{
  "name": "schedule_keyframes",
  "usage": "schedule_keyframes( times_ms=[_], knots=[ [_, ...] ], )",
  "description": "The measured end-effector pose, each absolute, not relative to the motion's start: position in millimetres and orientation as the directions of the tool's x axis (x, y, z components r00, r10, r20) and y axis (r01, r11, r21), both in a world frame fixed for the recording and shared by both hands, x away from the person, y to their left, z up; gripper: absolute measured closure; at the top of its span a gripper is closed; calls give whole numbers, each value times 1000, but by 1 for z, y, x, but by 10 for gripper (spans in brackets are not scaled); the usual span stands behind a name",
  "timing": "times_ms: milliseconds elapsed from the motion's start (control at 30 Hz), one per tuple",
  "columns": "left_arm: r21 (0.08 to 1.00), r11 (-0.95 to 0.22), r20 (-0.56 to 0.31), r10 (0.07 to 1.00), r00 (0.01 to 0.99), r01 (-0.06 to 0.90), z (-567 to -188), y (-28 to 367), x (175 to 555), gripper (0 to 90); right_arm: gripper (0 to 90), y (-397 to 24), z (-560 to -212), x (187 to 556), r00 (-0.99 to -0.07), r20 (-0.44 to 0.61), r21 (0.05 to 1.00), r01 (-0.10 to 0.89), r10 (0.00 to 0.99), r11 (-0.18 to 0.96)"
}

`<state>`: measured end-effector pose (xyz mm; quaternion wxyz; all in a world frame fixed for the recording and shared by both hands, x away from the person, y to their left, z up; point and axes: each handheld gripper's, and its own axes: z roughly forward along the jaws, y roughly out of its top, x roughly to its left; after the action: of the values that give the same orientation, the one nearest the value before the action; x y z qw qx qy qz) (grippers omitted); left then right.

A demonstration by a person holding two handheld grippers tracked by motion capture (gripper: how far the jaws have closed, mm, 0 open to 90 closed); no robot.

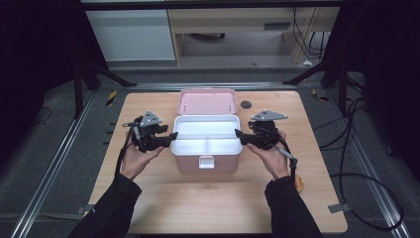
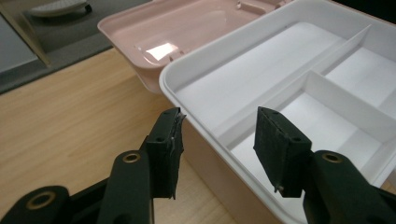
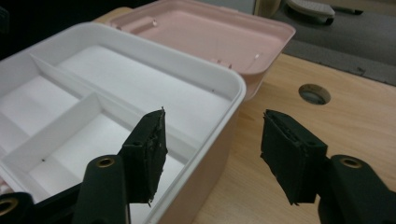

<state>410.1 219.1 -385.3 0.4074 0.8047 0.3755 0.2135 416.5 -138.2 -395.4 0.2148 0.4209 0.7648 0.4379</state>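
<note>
A pink box (image 1: 190,162) stands at the middle of the wooden table with its lid (image 1: 207,101) swung back. A white tray (image 1: 198,128) with dividers sits in the box's top, and its compartments look bare. My left gripper (image 1: 173,135) is at the tray's left end. In the left gripper view (image 2: 219,116) the tray rim (image 2: 187,100) runs between its jaws, which stand apart from it, one outside and one over the tray. My right gripper (image 1: 236,133) mirrors this at the right end (image 3: 215,116), straddling the rim (image 3: 236,95) without pressing on it.
A round cable hole (image 1: 245,104) lies in the table behind the box on the right. A small orange object (image 1: 299,183) rests by the right sleeve. The box's front latch (image 1: 206,161) faces the person. Cables lie on the floor at the right.
</note>
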Motion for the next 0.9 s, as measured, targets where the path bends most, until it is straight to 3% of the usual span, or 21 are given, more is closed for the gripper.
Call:
schedule_keyframes(
  times_ms=[233,533,900],
  knots=[
    [806,-460,94,720,688,372,-369,221,425,528,385,-153,-372,421,-578,-15,879,381,816,287],
    [784,-527,95,624,775,328,-356,222,445,521,390,-156,-356,434,-663,-63,866,335,746,371],
    [700,-675,125,438,890,233,-354,207,466,544,493,-144,-344,462,-779,-115,806,290,616,516]
  ],
)
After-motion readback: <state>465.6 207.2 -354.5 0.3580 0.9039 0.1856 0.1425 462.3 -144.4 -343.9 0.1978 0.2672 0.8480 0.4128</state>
